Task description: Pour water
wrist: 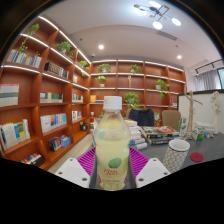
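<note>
- Between the fingers a bottle [112,140] is standing upright, close to the camera; its lower body with a green label is sitting right between the pink pads [88,160].
- Gripper [112,172] is closed most of the way; both pads are looking pressed against the bottle's sides, no gap showing either side, so I'm judging it gripped (bottle base is hidden, so I can't tell if it's lifted or on the table).
- Bottle is clear plastic, filled with a pale yellowish liquid nearly to the neck, pale cap on top looking closed (cap state is hard to confirm).
- Handling, as a guess: being nearly full it's going to be fairly heavy and top-loaded; thin plastic walls are likely giving under squeeze, and smooth plastic plus label may be slippery.
- Best hold is looking like mid-to-lower body at the label, where the pads are sitting now; too hard a squeeze risks pushing liquid out once the cap is off.
- Beyond the fingers and to the right a pale cup [177,152] is standing on the table [205,150], well apart from the bottle; it's the likely pour target.
- Risk when tilting: weight shifting fast, bottle rotating in the pads.
- Behind, wooden shelves [40,90] with books and plants are lining the walls.
</note>
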{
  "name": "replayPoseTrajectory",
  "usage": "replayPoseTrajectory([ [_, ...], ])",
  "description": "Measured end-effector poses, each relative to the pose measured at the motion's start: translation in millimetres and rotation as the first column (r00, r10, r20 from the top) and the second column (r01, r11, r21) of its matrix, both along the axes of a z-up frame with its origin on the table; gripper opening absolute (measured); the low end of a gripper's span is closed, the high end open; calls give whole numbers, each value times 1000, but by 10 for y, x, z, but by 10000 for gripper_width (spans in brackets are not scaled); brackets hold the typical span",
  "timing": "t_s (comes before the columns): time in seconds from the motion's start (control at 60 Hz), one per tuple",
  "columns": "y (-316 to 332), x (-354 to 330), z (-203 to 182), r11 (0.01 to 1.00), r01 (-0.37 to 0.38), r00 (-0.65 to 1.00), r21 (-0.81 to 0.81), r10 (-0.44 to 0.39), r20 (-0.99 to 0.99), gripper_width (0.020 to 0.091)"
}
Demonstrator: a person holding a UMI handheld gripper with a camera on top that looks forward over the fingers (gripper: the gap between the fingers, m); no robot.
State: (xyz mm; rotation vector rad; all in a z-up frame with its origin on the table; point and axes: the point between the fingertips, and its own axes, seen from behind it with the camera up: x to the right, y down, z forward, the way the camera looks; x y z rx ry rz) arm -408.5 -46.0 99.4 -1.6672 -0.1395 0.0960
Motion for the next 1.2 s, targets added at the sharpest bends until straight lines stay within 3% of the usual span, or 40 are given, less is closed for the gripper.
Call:
replayPoseTrajectory([
  [0.117, 39, -27, 9, 1000, -10, 1000, 12, 9, 12, 396],
  [0.383, 56, 55, 2, 1000, -18, 996, -6, 18, -90, 395],
  [0.533, 198, 294, 106, 995, 20, 925, -93, -54, -376, 393],
  [0.683, 308, 480, 330, 994, 13, 651, -109, -91, -754, 393],
  [0.833, 386, 630, 573, 994, -29, 243, -103, -93, -966, 393],
  [0.933, 317, 714, 805, 994, -45, -22, -96, -97, -995, 393],
  [1.017, 481, 842, 754, 995, -41, -194, -92, -98, -976, 393],
  [1.2, 498, 1006, 819, 994, -45, -470, -95, -105, -876, 393],
])
